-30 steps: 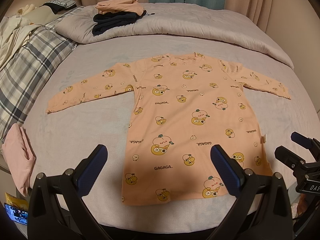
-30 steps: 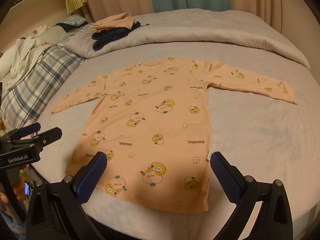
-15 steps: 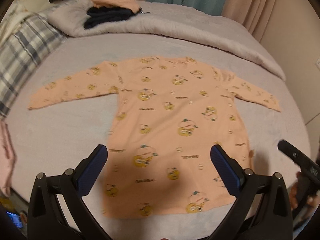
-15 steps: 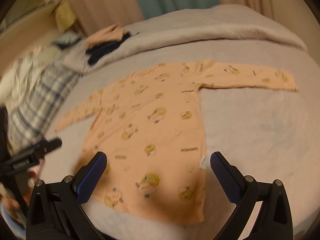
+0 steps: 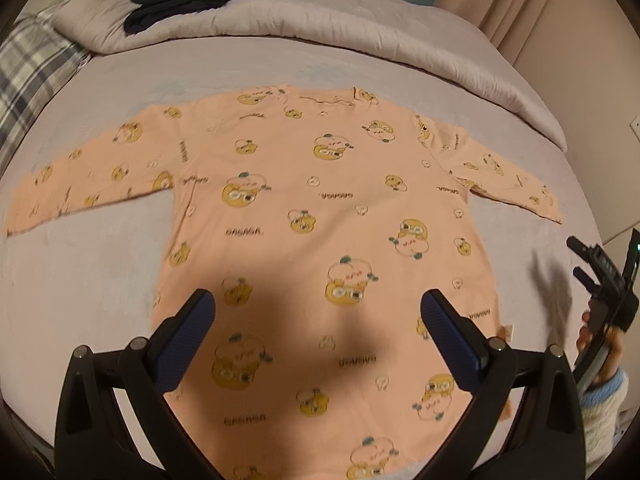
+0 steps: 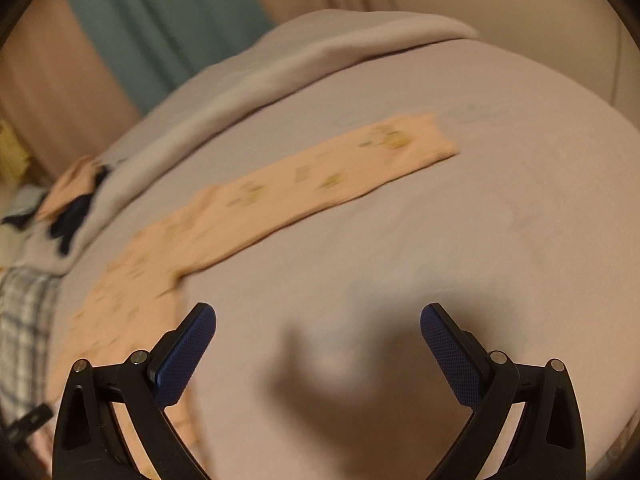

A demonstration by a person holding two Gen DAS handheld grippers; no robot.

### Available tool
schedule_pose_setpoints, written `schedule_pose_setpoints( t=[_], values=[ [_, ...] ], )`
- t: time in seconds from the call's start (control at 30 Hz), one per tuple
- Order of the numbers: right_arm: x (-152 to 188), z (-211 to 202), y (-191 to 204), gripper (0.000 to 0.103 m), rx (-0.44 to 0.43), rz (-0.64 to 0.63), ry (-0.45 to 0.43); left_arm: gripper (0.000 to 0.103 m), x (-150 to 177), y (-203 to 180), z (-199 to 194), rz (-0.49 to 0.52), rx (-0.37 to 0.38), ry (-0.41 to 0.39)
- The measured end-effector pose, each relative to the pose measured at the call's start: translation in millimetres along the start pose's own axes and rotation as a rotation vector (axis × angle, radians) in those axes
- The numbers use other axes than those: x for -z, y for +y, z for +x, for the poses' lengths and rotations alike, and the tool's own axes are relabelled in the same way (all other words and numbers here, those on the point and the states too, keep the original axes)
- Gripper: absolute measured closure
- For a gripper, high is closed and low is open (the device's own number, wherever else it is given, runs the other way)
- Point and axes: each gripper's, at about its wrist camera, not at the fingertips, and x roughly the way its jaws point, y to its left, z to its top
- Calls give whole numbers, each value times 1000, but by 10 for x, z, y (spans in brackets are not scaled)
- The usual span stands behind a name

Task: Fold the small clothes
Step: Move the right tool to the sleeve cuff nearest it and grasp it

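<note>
A peach long-sleeved shirt (image 5: 320, 216) with yellow cartoon prints lies flat on the grey bed, both sleeves spread out. My left gripper (image 5: 318, 312) is open and empty, hovering above the shirt's lower body. My right gripper (image 6: 318, 320) is open and empty over bare sheet, beside the shirt's right sleeve (image 6: 320, 176) and right side edge. The right gripper also shows at the right edge of the left wrist view (image 5: 600, 268). The right wrist view is blurred.
A rolled grey duvet (image 5: 360, 36) runs along the far side of the bed, with folded dark and peach clothes (image 5: 184, 4) on it. A plaid blanket (image 5: 28, 64) lies at the far left. Curtains (image 6: 160, 36) and a wall stand behind.
Both grippers have moved forward over the bed. The left one now hangs over the shirt's lower body. The right one has swung right, facing the right sleeve. Both stay open.
</note>
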Motion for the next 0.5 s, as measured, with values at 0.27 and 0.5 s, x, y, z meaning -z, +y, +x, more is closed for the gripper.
schedule_pose_setpoints(
  t=[0.27,0.5],
  values=[
    [-432,341,-418,1,16,114,-19,1,-334,-60,138,23,-1,-55],
    [-647,661,-646,1,-41,216,-3,1,-567,6,320,-18,9,-55]
  ],
)
